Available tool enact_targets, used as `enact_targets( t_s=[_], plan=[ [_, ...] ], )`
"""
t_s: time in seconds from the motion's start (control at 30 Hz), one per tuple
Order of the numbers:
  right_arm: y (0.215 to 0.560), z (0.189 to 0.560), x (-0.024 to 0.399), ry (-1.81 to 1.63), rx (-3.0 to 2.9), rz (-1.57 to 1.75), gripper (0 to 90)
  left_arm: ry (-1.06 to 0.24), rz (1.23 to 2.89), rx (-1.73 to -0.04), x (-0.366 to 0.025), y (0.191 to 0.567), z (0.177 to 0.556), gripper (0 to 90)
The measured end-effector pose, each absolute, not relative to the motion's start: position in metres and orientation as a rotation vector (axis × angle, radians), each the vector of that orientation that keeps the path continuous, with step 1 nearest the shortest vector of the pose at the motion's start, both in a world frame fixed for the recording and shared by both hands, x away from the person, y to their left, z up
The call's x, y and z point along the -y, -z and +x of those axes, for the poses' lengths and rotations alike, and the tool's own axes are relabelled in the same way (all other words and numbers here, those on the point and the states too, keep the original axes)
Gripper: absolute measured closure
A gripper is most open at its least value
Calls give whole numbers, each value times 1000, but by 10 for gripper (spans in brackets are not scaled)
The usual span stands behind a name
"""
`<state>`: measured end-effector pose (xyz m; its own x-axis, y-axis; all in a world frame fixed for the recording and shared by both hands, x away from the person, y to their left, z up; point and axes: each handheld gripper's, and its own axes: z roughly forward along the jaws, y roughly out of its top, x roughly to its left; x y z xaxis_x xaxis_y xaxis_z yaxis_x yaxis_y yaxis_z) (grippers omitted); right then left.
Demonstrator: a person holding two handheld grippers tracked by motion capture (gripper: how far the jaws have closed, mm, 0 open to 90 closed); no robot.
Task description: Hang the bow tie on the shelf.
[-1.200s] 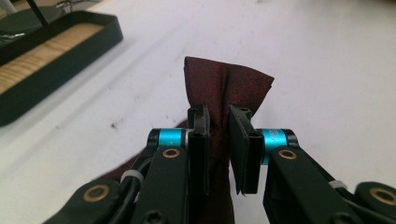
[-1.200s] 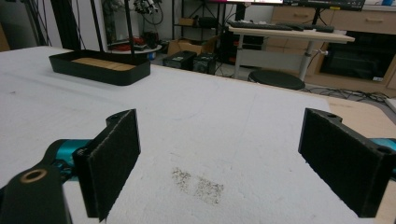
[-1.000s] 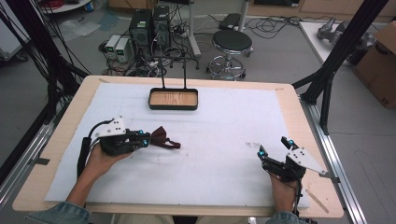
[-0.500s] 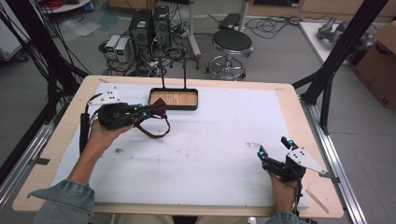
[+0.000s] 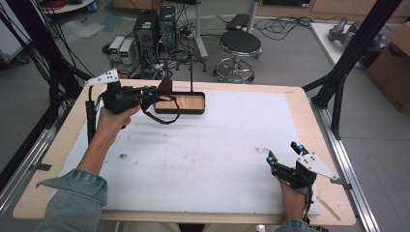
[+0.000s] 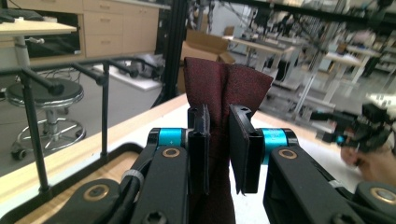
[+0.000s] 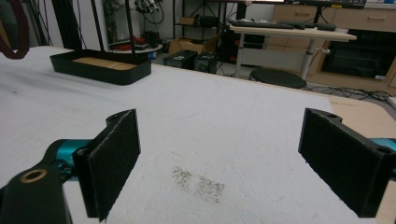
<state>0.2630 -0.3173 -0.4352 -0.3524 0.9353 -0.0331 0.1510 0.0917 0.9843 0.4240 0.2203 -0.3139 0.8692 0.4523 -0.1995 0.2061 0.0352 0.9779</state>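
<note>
The high view looks forward and down over the whole surface (image 5: 217, 159); each tool-mounted camera sits low, looking along its jaws; all share the tray (image 5: 186, 107).

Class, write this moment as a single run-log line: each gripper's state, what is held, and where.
left gripper: shut on dark red fabric bow tie, raised at black wooden-floored tray | right gripper: open, empty, near white mat edge

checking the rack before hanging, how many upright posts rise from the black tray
2. One post rises at the black tray's far left, behind the maroon strap held in the left gripper; the other post rises further right along its far edge.
</note>
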Motion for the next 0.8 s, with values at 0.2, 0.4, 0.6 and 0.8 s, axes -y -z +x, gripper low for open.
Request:
enact_targets(
  t_s=[0.2,0.4,0.6,0.8],
  plan=[
    [435,263,317,-1336,-1627,1093,117,-190,1479,-577,-223,310,442,781],
    [435,263,317,-1337,-1628,1095,117,-197,1421,-617,-231,306,458,781],
    [435,263,317,-1339,-1628,1091,117,-215,1402,-670,-235,308,476,781],
    [435,263,317,-1343,-1630,1091,117,-231,1393,-710,-239,311,486,781]
  ],
)
